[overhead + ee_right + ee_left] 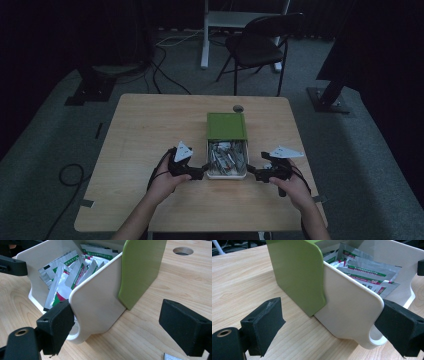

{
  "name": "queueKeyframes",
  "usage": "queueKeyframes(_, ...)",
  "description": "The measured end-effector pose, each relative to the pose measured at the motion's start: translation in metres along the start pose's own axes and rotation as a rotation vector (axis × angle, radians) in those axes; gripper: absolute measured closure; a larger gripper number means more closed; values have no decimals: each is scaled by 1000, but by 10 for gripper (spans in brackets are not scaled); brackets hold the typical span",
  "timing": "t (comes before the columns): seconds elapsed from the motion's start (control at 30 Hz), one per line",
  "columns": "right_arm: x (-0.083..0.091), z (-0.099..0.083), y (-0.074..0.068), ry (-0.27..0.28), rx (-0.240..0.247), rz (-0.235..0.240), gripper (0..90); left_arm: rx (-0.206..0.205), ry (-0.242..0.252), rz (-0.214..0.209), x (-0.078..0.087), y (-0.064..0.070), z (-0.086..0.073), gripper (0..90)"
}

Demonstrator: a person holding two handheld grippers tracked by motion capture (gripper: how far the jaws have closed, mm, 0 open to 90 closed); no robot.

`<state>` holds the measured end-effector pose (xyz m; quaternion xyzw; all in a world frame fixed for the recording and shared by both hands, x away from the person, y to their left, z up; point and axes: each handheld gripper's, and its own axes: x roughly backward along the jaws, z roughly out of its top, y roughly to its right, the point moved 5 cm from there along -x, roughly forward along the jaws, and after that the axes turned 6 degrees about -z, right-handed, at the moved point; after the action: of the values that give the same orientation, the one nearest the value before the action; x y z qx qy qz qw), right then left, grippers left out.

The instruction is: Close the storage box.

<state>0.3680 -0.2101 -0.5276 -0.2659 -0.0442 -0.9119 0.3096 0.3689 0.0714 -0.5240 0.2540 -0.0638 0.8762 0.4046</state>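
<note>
A box with a green sleeve [226,125] lies mid-table, and its white drawer [226,175] is slid out toward me. Several silver sachets [226,154] with green and red print fill the drawer. My left gripper [201,171] sits open at the drawer's left front corner, my right gripper [251,173] open at the right front corner. In the left gripper view the jaws of the left gripper [330,315] straddle the drawer's side wall [347,307] beside the sleeve [297,272]. In the right gripper view the right gripper [117,315] likewise straddles the drawer wall [97,305]; sachets [67,277] show inside.
A round cable hole [238,108] is in the tabletop behind the box. A loose sachet [172,357] lies on the wood near my right gripper. Beyond the table stand a black chair [255,47], a white desk leg [204,35] and floor cables [165,75].
</note>
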Motion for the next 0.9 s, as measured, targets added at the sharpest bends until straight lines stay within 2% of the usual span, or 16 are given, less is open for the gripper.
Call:
queueKeyframes(0.1,-1,0,0,-1,-4,1,128,15,0,-7,-1,-2,0,99)
queueKeyframes(0.73,-6,6,5,-3,-11,-14,129,14,4,6,-2,-8,7,99)
queueKeyframes(0.9,-8,7,6,-5,-13,-21,129,-8,-5,15,-3,-8,7,99)
